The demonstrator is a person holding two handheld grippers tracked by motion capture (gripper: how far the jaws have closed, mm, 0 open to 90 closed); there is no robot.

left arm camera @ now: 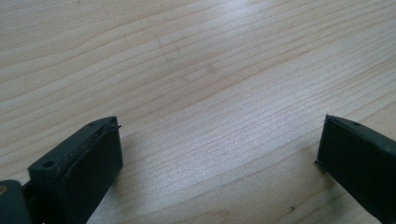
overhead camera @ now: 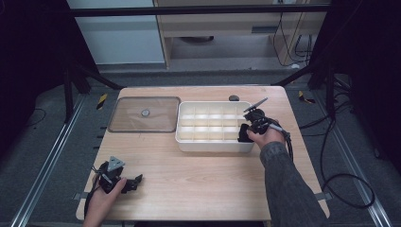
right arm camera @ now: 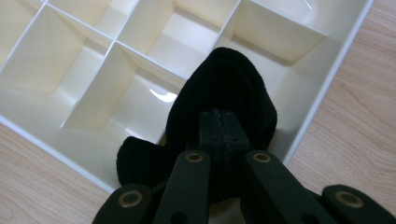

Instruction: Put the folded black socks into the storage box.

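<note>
1. The right gripper [right arm camera: 223, 122] has its jaws pressed together on a black cloth [right arm camera: 224, 88], most likely a rolled sock; the fabric bulges round both jaws and a loose fold hangs at 8 o'clock of them in the right gripper view.
2. In the high view the right gripper [overhead camera: 245, 133] sits at the 3 o'clock end of the white tray [overhead camera: 213, 144], at its near corner, with the cloth [overhead camera: 243, 136] over the tray's edge.
3. The relation that counts: the cloth hangs over the tray's near-right corner compartment [right arm camera: 299, 88], partly over the tray's outer wall. The compartment's open floor lies toward 1 o'clock from the jaws in the right gripper view.
4. The cloth's long axis runs along the jaws, roughly from 6 to 12 o'clock in that view, so it points down into the tray and does not lie across a divider.
5. Judgement: the next move is a small push toward 1 o'clock and down, so the whole bundle clears the wall before release; the hanging fold could catch on the rim.
6. The left gripper [overhead camera: 134, 182] rests on the table [overhead camera: 198, 184] at 7 o'clock of the tray, well apart from it, jaws spread wide with only bare wood between them.
7. The right hand [overhead camera: 265, 137] is far nearer the tray; the left has no part in this placement.
8. A clear lid [overhead camera: 144, 114] lies flat at 9 o'clock of the tray, just beside it.
</note>
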